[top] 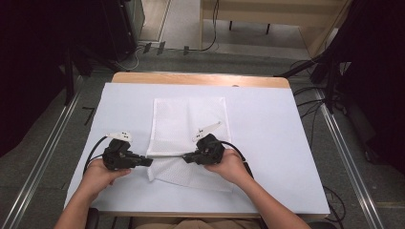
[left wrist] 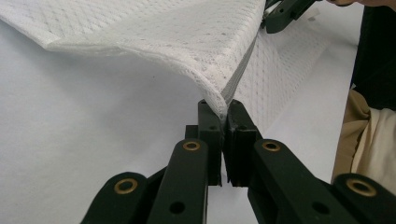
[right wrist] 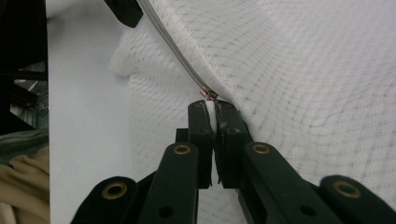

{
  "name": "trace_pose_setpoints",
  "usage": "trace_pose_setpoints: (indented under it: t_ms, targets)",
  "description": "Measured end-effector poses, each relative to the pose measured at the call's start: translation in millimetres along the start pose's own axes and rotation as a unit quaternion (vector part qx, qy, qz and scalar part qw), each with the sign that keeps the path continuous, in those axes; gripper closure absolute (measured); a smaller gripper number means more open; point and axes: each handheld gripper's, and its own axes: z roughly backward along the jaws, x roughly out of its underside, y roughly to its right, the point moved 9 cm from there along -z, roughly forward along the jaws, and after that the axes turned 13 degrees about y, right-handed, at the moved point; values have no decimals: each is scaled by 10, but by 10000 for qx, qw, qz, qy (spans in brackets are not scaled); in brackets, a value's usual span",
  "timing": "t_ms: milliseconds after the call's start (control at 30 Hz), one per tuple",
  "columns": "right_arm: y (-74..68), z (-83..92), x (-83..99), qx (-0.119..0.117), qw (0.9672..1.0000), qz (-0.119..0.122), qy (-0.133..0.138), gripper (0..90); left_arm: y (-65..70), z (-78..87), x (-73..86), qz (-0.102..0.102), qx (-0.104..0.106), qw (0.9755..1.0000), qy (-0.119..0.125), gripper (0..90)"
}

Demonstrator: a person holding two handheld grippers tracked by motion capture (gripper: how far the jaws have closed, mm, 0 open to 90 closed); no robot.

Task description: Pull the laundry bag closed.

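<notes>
Evenly and brightly lit from overhead across the white counter (top: 267, 138); soft, faint shadows just beside the mesh bag (top: 188, 126). Dim, nearly black surroundings left and right of the counter in the high view. Slight overall softness there. Sharp on the mesh weave in both gripper views; mild blur on the black fingers (left wrist: 212, 126) nearest the lens. No harsh glare.

I find no legible text, label, brand, number or sign in any view. The white mesh bag (top: 188, 126) I am handling bears no readable marking.
</notes>
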Motion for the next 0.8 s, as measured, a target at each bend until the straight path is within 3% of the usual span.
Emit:
trace_pose_setpoints:
  t_ms: [800]
  targets:
    - [134,290,157,228,9996,-165,-44,882,-3,22,8,5,-59,10000,45,874]
